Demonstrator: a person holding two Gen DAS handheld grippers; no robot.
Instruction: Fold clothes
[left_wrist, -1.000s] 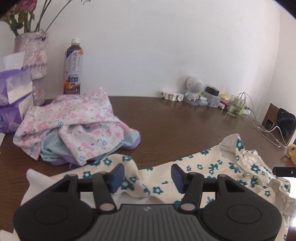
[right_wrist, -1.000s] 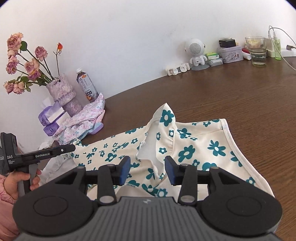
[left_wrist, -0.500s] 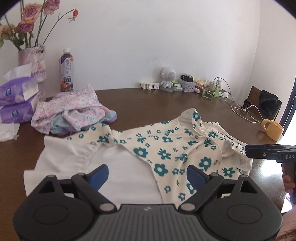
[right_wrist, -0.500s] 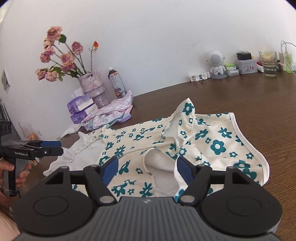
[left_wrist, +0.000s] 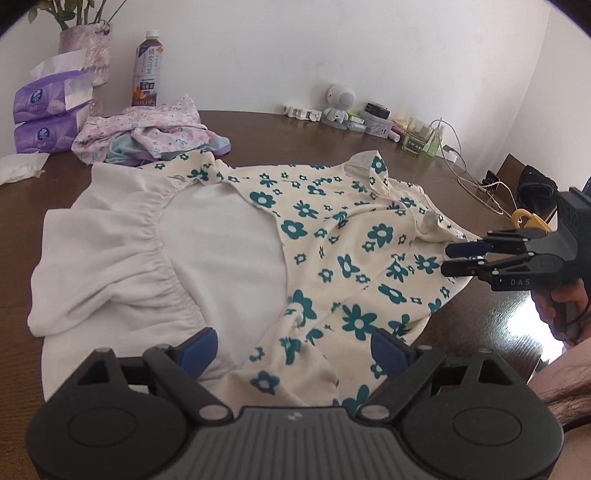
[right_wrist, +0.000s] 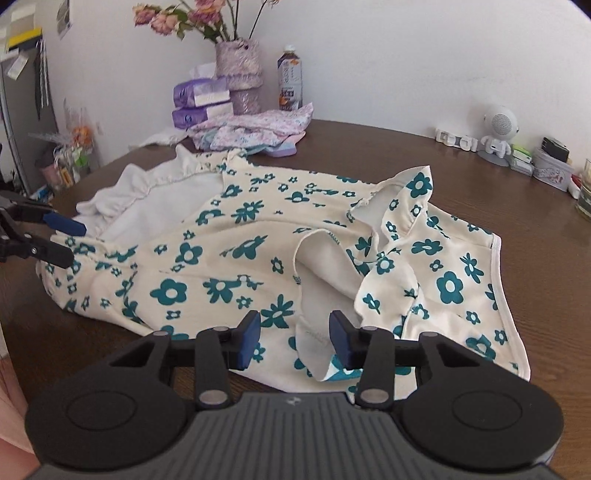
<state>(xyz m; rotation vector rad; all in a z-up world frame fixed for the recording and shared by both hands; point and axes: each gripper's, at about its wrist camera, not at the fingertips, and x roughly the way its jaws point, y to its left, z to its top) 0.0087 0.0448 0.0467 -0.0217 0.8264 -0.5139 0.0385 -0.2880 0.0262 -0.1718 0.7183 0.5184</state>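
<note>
A cream garment with teal flowers (left_wrist: 332, 236) and a white ruffled lining lies spread and creased on the brown table (left_wrist: 280, 136). My left gripper (left_wrist: 293, 349) hovers over the garment's near hem. Its jaws stand wide and are closing a little, with cloth under them but none pinched. My right gripper (right_wrist: 295, 339) is at the opposite edge. Its jaws are closing with an upturned white fold (right_wrist: 314, 332) between the pads, which do not press it. Each gripper shows in the other's view: the right gripper (left_wrist: 448, 258) and the left gripper (right_wrist: 70, 240).
A pile of pink floral clothes (left_wrist: 147, 133), purple tissue packs (left_wrist: 44, 122), a bottle (left_wrist: 147, 70) and a vase (right_wrist: 240, 77) stand at the back. A white robot figurine (right_wrist: 496, 133), a glass (left_wrist: 419, 142), cables (left_wrist: 469, 177) and a yellow mug (left_wrist: 526, 219) line the far side.
The left gripper has drawn back to the garment's near hem and opened wide. The right gripper has rolled level, its jaws widening and then narrowing around the white fold.
</note>
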